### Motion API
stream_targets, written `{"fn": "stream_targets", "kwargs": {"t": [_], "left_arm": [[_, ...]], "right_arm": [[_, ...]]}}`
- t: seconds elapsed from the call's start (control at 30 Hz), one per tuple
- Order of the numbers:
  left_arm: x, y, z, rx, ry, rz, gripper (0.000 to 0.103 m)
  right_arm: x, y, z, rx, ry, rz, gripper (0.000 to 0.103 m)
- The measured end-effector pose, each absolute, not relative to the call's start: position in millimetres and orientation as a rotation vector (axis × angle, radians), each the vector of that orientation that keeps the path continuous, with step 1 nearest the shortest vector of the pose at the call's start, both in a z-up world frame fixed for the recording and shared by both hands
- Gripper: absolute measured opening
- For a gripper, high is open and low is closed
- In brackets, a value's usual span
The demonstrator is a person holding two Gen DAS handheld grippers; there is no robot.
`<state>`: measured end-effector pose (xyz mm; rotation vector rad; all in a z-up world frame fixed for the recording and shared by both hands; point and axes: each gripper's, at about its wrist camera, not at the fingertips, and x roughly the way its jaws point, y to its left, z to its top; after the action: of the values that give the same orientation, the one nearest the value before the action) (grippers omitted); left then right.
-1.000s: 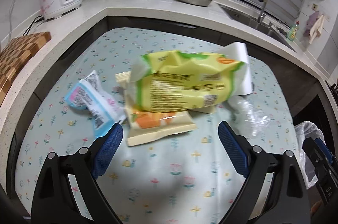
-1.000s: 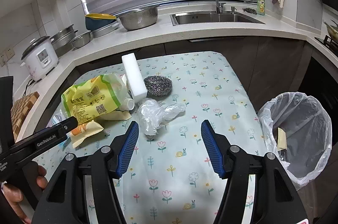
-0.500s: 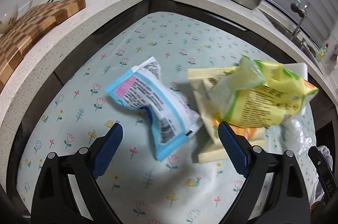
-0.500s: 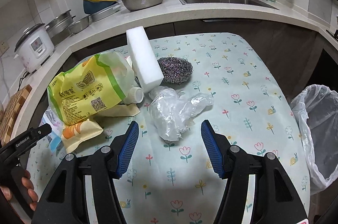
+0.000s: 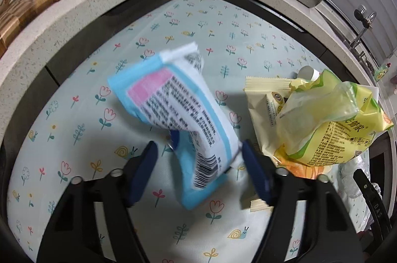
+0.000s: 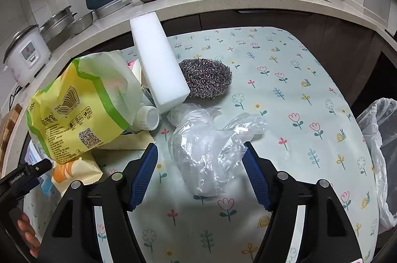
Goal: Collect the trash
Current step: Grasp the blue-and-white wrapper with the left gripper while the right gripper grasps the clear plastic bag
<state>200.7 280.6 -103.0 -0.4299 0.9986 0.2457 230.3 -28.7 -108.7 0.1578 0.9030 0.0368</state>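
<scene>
Hardly started: left tongs [image 5: 198,163] are closing around the blue wrapper [image 5: 178,111], not yet pinching; right tongs [image 6: 199,163] are opening astride the crumpled plastic [image 6: 211,151], bin [image 6: 379,163] off right

On the desk [image 6: 285,59] lie three snack or food wrappers: one blue-and-white wrapper [image 5: 178,114], one yellow-green pouch [image 6: 82,109] and one cream-and-orange wrapper [image 5: 265,101]. There is one crumpled clear plastic bag [image 6: 208,151], one white sponge block [image 6: 158,61] and one steel wool scrubber [image 6: 206,78]. One lined trash bin [image 6: 382,138] stands beside it. Two claws show, one left [image 5: 197,156] and one right [image 6: 199,158].
</scene>
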Motion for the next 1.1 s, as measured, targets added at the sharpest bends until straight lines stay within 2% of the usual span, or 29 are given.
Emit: {"fn": "stream_targets", "kwargs": {"t": [0.07,0.13,0.2,0.3,0.8,1.1], "left_arm": [[200,283,-104,-0.444,1.004,0.248,0.054],[199,283,-104,-0.449,1.001,0.245,0.052],[197,282,-103,-0.449,1.000,0.245,0.050],[192,277,-98,-0.435,0.985,0.245,0.047],[164,247,-39,-0.386,0.864,0.221,0.046],[148,188,0,-0.308,0.800,0.107,0.046]], "right_arm": [[231,-29,-110,0.160,0.906,0.038,0.062],[228,-29,-112,0.160,0.911,0.039,0.042],[225,-29,-112,0.151,0.915,0.047,0.028],[216,-31,-109,0.149,0.906,0.053,0.022],[164,-68,-61,0.225,0.785,0.043,0.020],[134,-84,-34,0.251,0.727,0.056,0.020]]}}
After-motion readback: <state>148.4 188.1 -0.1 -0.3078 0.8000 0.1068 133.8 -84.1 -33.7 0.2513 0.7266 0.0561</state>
